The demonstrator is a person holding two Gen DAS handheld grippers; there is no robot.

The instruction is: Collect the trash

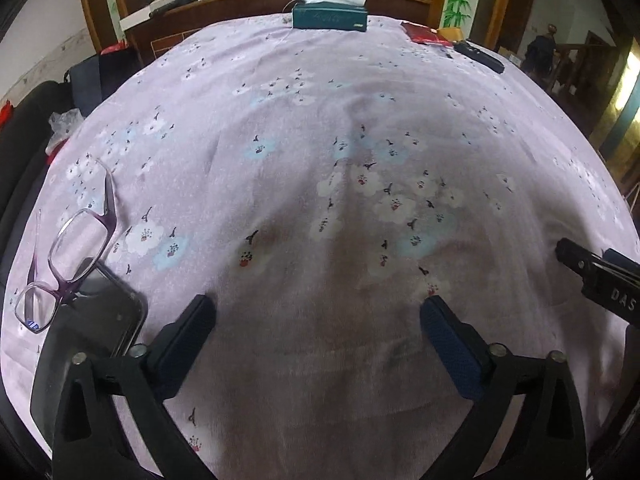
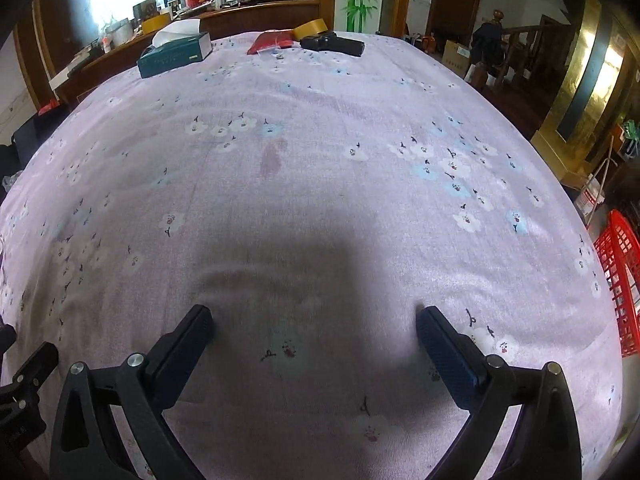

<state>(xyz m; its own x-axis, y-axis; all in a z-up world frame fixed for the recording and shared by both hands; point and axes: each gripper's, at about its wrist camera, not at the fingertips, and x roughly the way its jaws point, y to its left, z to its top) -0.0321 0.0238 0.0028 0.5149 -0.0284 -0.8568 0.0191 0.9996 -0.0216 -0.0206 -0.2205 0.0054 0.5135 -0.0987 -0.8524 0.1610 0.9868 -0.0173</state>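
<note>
Lilac floral tablecloth (image 1: 320,100) fills the left wrist view, where the left gripper (image 1: 318,312) is spread and empty; eyeglasses (image 1: 68,256) rest on a phone (image 1: 96,320), a tissue box (image 1: 330,16) far off. Right wrist view: the right gripper (image 2: 314,320) gapes empty, a red basket (image 2: 620,280) at the edge. No trash shows plainly; the red packet (image 2: 270,42) might be some. That fits collecting done or still ahead.

— What covers the tabletop (image 1: 320,120)?
— Matt lilac cloth, finely woven, printed with flowers.
— And the tongs?
— Matt black plastic; the left tongs (image 1: 318,316) and right tongs (image 2: 314,326) have textured pads and shiny metal pins.
— The phone (image 1: 92,332)?
— Glossy, beside translucent plastic glasses (image 1: 68,256).
</note>
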